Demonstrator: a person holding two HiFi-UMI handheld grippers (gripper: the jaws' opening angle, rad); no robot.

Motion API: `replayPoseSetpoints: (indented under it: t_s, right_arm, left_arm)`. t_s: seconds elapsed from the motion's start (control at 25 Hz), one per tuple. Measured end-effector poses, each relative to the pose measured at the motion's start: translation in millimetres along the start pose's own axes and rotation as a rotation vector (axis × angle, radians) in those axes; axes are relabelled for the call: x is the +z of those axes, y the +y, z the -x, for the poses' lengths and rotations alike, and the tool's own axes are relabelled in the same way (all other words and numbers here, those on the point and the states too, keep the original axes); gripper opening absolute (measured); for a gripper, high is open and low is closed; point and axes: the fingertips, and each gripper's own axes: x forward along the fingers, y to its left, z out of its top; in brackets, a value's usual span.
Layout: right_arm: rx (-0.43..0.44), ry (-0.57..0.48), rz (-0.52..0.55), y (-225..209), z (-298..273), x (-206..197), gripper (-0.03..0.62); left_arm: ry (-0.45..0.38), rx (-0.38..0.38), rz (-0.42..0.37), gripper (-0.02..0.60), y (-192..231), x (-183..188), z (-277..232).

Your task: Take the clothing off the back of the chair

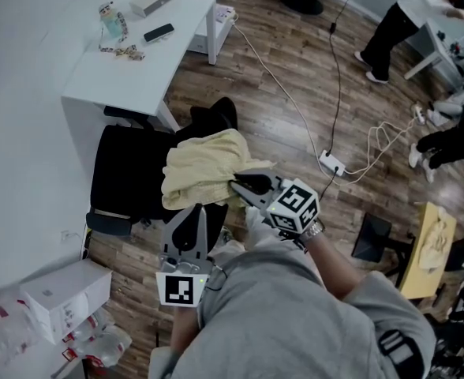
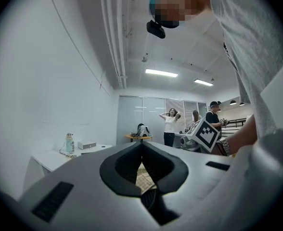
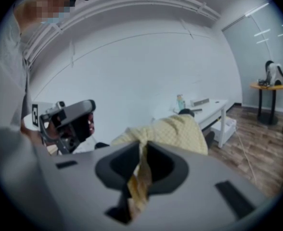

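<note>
Under yellow clothing (image 1: pixel 204 168), chair (image 1: pixel 125 172) back mostly hidden

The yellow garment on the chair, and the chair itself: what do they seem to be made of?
The yellow garment looks like a soft woven cloth, perhaps cotton, with a matte finish: it drapes in loose folds and shows a fine check pattern. The chair looks covered in black matte fabric or mesh, since it gives no shine; what its frame is made of cannot be told.
</note>
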Motion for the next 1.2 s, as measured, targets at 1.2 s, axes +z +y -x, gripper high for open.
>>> replayPoseSetpoints:
  t_s: [1.2]
  right_arm:
    - [-0.124, -0.089, 0.049, 10, 18, 28, 0.058]
  left_arm:
    - [-0.045, -0.002, -0.051, 0.035, -4, 17, 39]
